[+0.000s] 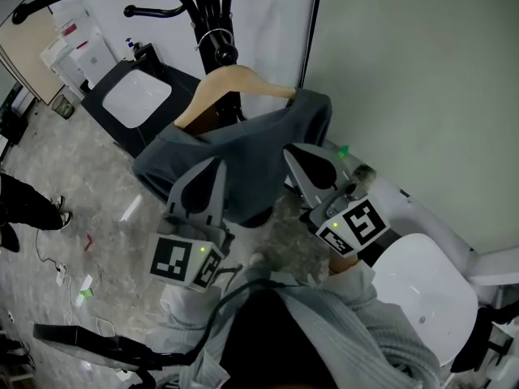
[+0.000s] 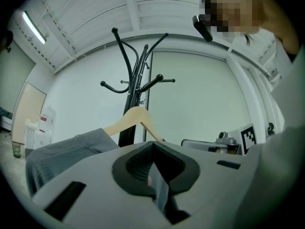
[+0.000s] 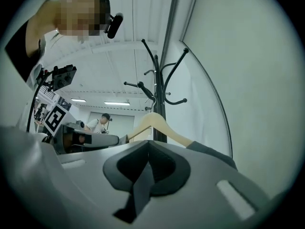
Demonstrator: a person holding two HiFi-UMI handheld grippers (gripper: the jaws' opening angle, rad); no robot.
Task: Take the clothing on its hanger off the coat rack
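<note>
Holding left claw (image 1: 212, 170) and right claw (image 1: 295, 156) pressed together, empty, by the clothing (image 1: 243, 148) below the coat rack (image 1: 212, 6). I'd spread them, pinch the hanger (image 1: 235, 78) shoulders, then lift its hook clear.

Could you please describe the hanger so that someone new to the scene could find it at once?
Find the black coat rack by the pale wall. At its pole hangs a wooden hanger with a grey garment draped over it. It is the only light-coloured wood among the rack's black arms.
</note>
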